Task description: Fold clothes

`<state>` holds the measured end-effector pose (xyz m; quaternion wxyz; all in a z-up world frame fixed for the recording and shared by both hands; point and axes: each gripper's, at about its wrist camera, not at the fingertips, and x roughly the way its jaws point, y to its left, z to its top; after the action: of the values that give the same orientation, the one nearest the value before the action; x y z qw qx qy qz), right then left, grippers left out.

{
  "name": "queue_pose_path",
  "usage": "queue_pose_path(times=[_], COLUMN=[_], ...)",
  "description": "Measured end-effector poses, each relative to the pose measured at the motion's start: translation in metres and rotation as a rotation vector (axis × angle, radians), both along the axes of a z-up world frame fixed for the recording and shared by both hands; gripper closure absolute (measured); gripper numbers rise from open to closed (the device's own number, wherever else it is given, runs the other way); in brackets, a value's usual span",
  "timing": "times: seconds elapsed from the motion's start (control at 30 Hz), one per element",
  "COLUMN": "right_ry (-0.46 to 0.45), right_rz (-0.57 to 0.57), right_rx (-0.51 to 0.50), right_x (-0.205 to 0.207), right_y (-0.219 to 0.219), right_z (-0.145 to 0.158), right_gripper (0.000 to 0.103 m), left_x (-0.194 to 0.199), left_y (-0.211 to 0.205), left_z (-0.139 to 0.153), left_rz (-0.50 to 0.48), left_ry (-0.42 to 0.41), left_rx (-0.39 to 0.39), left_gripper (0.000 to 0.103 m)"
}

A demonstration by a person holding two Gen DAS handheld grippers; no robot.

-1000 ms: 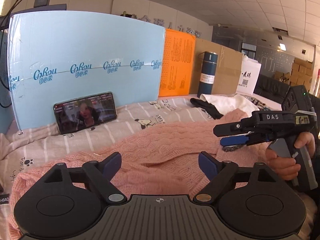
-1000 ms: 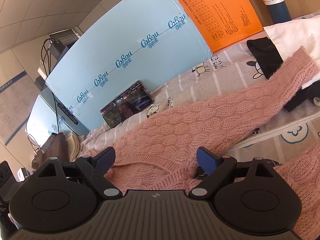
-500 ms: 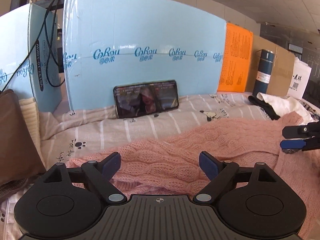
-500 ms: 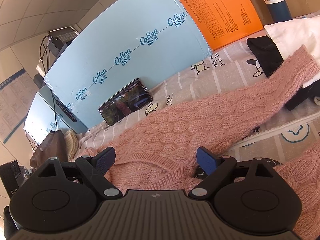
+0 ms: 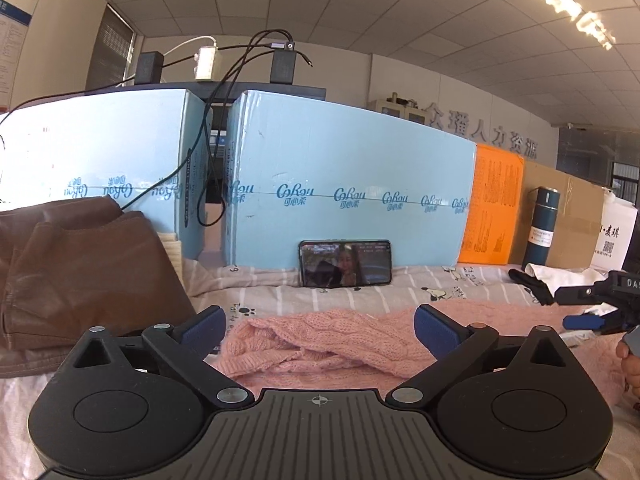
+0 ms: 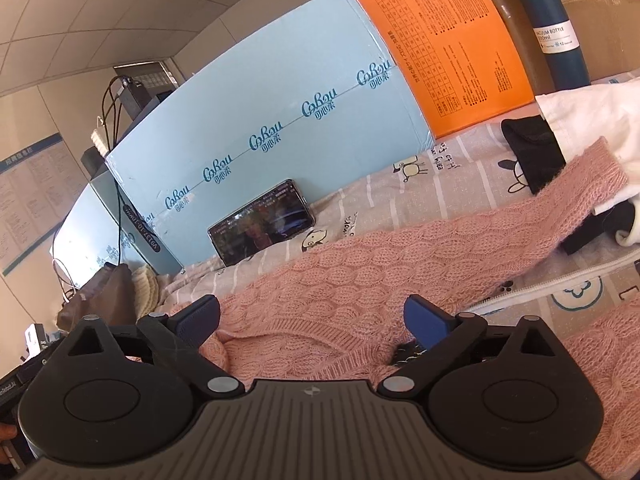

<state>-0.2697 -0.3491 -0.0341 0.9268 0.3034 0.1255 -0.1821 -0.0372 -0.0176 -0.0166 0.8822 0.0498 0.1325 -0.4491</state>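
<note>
My left gripper point(image 5: 318, 326) hangs wide apart and holds nothing, low over the bunched end of the pink sweater point(image 5: 332, 340); my right gripper point(image 6: 312, 318) is spread just as wide, bare, above its cable-knit body point(image 6: 360, 280). The sweater sprawls across the printed sheet point(image 6: 460, 172), one sleeve point(image 6: 576, 188) stretched toward the dark and white clothes. Soft, stretchy knit, I judge; pinch a ribbed edge, not loose cables

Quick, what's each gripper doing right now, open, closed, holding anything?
Left gripper: open, empty, above the pink cable-knit sweater.
Right gripper: open, empty, over the same sweater.
</note>
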Motion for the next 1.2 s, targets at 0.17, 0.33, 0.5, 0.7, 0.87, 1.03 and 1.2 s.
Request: queue_pose_path(times=[0.17,0.33,0.5,0.7,0.87,1.03,1.2], right_ry=[-0.054,0.104,0.282,0.466,0.523,0.504,0.486], right_rz=[0.035,0.061,0.101,0.061,0.067,0.112,0.156], right_rx=[-0.097,-0.314,-0.428,-0.5,-0.588,-0.63,-0.671], right_x=[-0.043,-0.088,-0.118,-0.117,-0.106,-0.088,-0.07], right_y=[0.016,0.036,0.053,0.051,0.049,0.049,0.049], right_z=[0.011,0.008,-0.006,-0.022,-0.028,-0.027,-0.027], right_gripper=[0.0,0.0,0.0,0.0,0.0,0.0,0.0], left_x=[-0.015,-0.04,-0.065,-0.084,-0.084,-0.073,-0.058], left_y=[0.033,0.039,0.035,0.021,0.01,-0.006,-0.01], left_z=[-0.006,-0.019,-0.033,-0.047,-0.051,-0.052,-0.054], left_rz=[-0.01,-0.189,-0.369,-0.409,-0.419,-0.446,-0.405], left_ry=[-0.067,-0.168,-0.263,-0.399,-0.431,-0.429,-0.417], left_rx=[0.048,0.185,0.327,0.497,0.506,0.492,0.456], left_gripper=[0.001,0.001,0.001,0.001,0.001,0.0,0.0])
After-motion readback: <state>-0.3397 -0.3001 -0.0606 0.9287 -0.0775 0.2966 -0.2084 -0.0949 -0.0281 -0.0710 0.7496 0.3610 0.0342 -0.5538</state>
